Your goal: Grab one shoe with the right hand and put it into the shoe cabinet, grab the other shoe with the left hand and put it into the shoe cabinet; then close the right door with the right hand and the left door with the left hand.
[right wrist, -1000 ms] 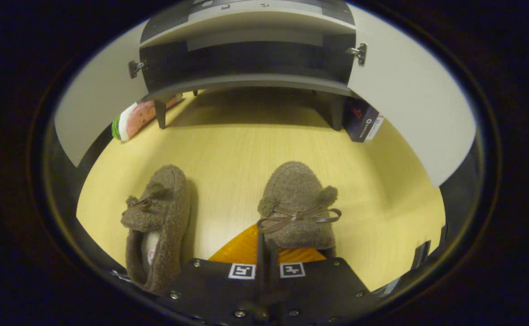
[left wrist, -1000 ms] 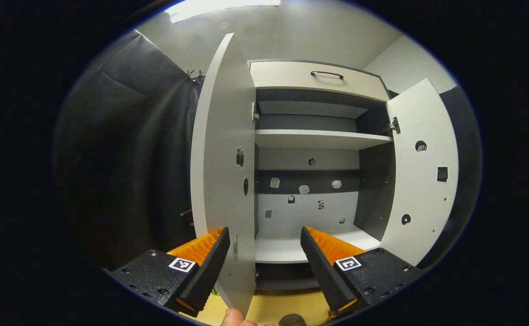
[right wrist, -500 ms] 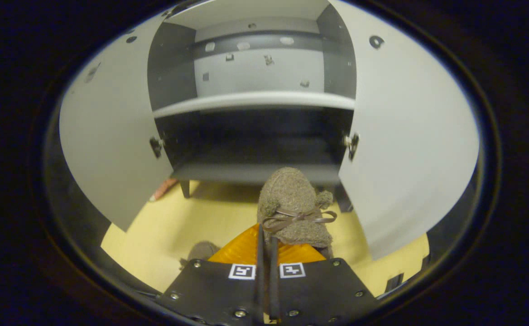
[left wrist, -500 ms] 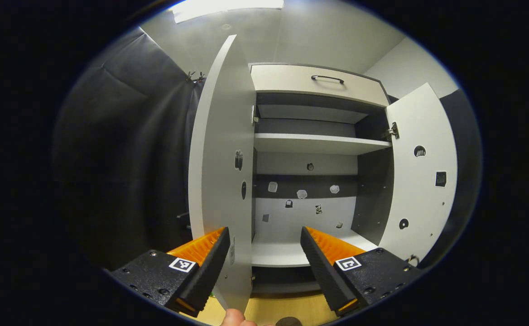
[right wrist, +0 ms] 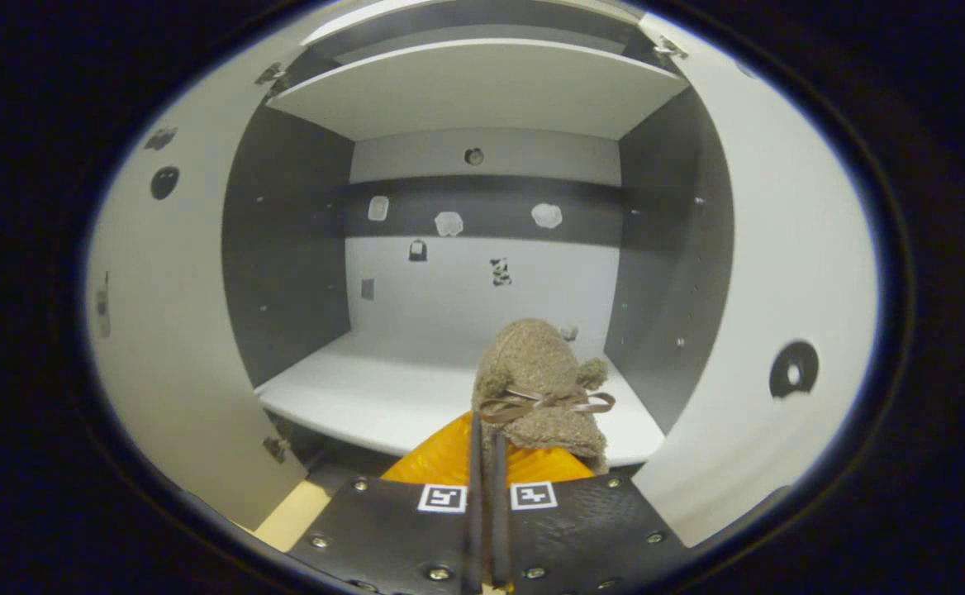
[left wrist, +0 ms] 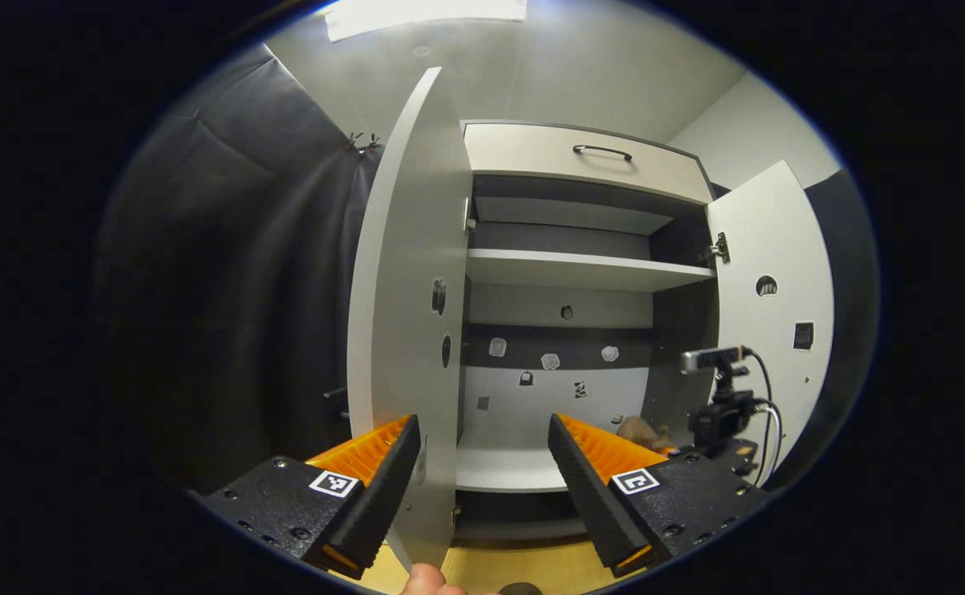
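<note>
Left gripper view places the left claw (left wrist: 480, 463) in front of the shoe cabinet (left wrist: 586, 153) with its jaws spread wide and nothing between them. Left door (left wrist: 404, 330) stands open, seen nearly edge-on just beyond the left finger; the middle shelf (left wrist: 499, 467) lies behind the gap; right door (left wrist: 772, 314) stands open at the far side. Near the right end of that shelf, the right claw (left wrist: 656, 442) and its camera mount appear with the brown shoe (left wrist: 639, 430) at its tip. Right gripper view shows the right claw (right wrist: 487, 446) closed, its jaws pinching the heel edge of the shoe (right wrist: 536, 384), whose toe points into the cabinet above the right part of the middle shelf (right wrist: 367, 397); whether the sole touches the shelf cannot be determined. Progress assessment: the first shoe is lifted and is at the cabinet opening but not yet released. Remaining steps: set down and release this shoe, collect and store the second shoe with the left claw, then close the right door and the left door.
</note>
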### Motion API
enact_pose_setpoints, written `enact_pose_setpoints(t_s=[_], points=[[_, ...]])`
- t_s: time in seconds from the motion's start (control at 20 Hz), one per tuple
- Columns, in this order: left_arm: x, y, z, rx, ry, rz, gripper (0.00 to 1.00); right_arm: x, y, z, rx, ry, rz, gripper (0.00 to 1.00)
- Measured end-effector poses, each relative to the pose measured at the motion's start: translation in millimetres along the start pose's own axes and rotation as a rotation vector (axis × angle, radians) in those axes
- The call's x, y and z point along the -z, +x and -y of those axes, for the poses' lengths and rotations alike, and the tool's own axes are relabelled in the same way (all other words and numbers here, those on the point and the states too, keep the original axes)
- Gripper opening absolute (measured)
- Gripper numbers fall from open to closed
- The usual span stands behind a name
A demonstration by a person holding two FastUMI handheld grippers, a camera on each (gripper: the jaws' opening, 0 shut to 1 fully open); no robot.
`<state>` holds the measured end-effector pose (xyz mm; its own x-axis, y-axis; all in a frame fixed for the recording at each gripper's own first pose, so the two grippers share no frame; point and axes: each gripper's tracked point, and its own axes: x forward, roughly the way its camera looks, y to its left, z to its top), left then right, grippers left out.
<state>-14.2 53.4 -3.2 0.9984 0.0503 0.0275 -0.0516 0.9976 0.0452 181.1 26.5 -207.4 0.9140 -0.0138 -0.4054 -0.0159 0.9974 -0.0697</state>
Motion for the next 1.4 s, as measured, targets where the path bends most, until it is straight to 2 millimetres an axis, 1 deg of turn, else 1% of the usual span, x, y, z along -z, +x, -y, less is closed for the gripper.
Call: enact_pose_setpoints(t_s=[0.05,0.15,0.25,0.45,0.55,0.65,0.8,0.9,0.95,1.0,1.05,1.15,1.25,1.3,1.4], points=[[-0.1,0.3,0.0,0.0,-0.002,0.004,0.96,-11.8,16.1,2.3,0.007,-0.006,0.009,0.05],[-0.5,0.5,-0.2,-0.001,-0.006,0.009,0.96,-25.8,49.3,6.0,0.026,-0.019,0.013,0.05],[-1.9,1.7,0.7,-0.002,-0.016,0.015,0.96,-24.7,77.7,9.3,0.042,-0.025,-0.01,0.05],[-1.9,1.7,-0.1,-0.009,-0.017,0.018,0.96,-9.5,124.1,16.0,0.063,-0.03,-0.066,0.05],[-2.0,1.8,-0.6,-0.013,-0.017,0.019,0.95,-3.1,139.2,19.3,0.073,-0.02,-0.093,0.05],[-1.9,2.0,-1.0,-0.018,-0.018,0.02,0.95,2.4,150.1,23.5,0.081,0.004,-0.114,0.05],[-1.9,2.0,-2.2,-0.024,-0.013,0.019,0.95,13.1,160.3,29.0,0.095,0.025,-0.151,0.05],[-1.7,1.8,-3.1,-0.029,-0.009,0.019,0.95,19.4,164.3,28.8,0.094,0.054,-0.181,0.05],[-1.4,2.0,-3.3,-0.031,-0.007,0.019,0.95,22.0,164.8,27.5,0.09,0.076,-0.199,0.1],[-1.4,2.3,-3.9,-0.033,-0.006,0.018,0.95,25.1,164.9,25.5,0.082,0.092,-0.216,0.1],[-1.2,2.1,-4.0,-0.035,-0.005,0.017,0.95,24.0,163.0,25.3,0.08,0.095,-0.22,0.12],[0.6,2.1,-4.0,-0.042,-0.007,0.01,0.97,21.1,154.9,25.7,0.072,0.078,-0.218,0.13],[1.7,1.9,-3.7,-0.05,-0.017,0.005,0.95,17.1,143.0,26.4,0.065,0.037,-0.205,0.23],[1.9,1.7,-4.0,-0.056,-0.023,0.005,0.96,13.8,132.7,25.9,0.059,0.023,-0.196,0.27],[4.0,1.3,-3.0,-0.063,-0.029,0.0,0.96,1.4,107.5,23.9,0.043,0.0,-0.16,0.27]])
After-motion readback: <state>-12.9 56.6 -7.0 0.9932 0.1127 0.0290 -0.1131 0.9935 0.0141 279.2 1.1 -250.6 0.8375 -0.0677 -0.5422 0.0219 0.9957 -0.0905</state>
